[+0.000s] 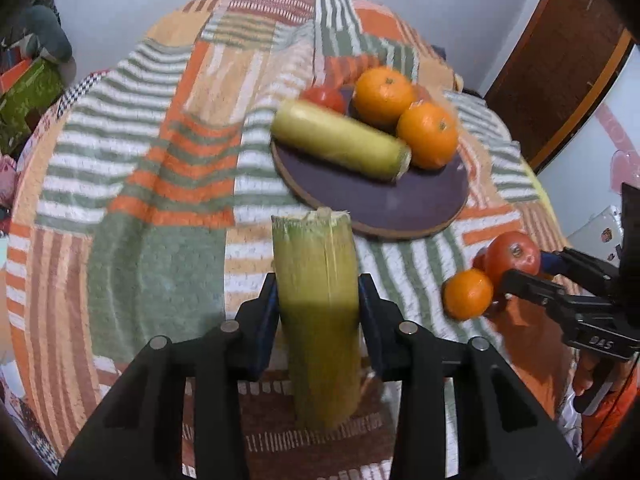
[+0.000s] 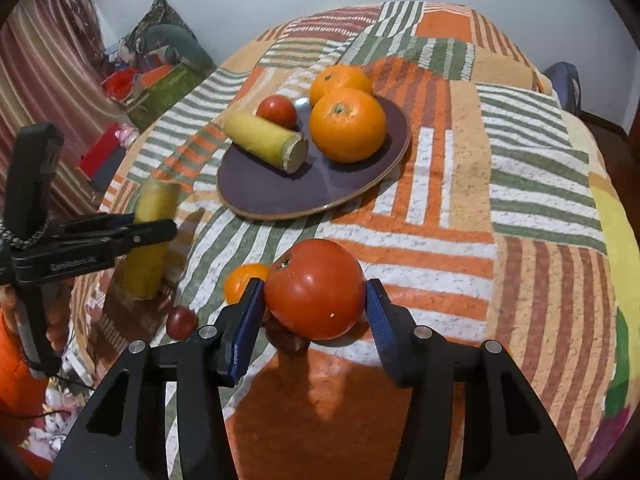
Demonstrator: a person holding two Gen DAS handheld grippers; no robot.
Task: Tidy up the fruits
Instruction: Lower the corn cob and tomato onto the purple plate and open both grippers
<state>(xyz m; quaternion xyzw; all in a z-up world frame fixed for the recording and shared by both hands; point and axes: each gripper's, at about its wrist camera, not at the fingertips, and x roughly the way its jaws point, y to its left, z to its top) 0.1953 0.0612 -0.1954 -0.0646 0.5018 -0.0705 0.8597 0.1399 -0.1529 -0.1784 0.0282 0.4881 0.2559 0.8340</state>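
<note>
Patchwork cloth in orange, green and white stripes covers the table (image 2: 460, 184), and on it sits a dark purple plate (image 2: 280, 196) with a pale rim. On the plate lie two oranges (image 2: 348, 124) side by side at its 1 o'clock part, a small red tomato (image 2: 277, 111) at its 11 o'clock edge, and a cut length of yellow-green stalk (image 2: 266, 142) lying across the 9 o'clock side, its cut end facing the plate's middle.

In the left wrist view, the left gripper (image 1: 318, 312) has its blue-padded fingers (image 1: 267, 320) pressed on either flank of a second yellow-green stalk piece (image 1: 316, 280), which stands about upright between them with its ragged cut top toward 12 o'clock, just short of the plate's near rim. The right wrist view shows the same piece at 9 o'clock of the plate, clamped by the black fingers.

The right gripper (image 2: 316, 300) has a large red tomato (image 2: 314, 288) between its blue fingers (image 2: 248, 320); the left pad touches the tomato's side and the right pad lies against its other flank, so it looks gripped. That tomato is at 6 o'clock of the plate, well apart from it. Just beside it at 9 o'clock lies a small orange (image 2: 244, 280) on the cloth, and a small dark red fruit (image 2: 182, 322) lies at 8 o'clock. Under the tomato a dark reddish thing shows partly; I cannot tell what it is.

An orange sleeve (image 2: 16, 368) and a hand (image 2: 56, 320) show behind the left gripper.
</note>
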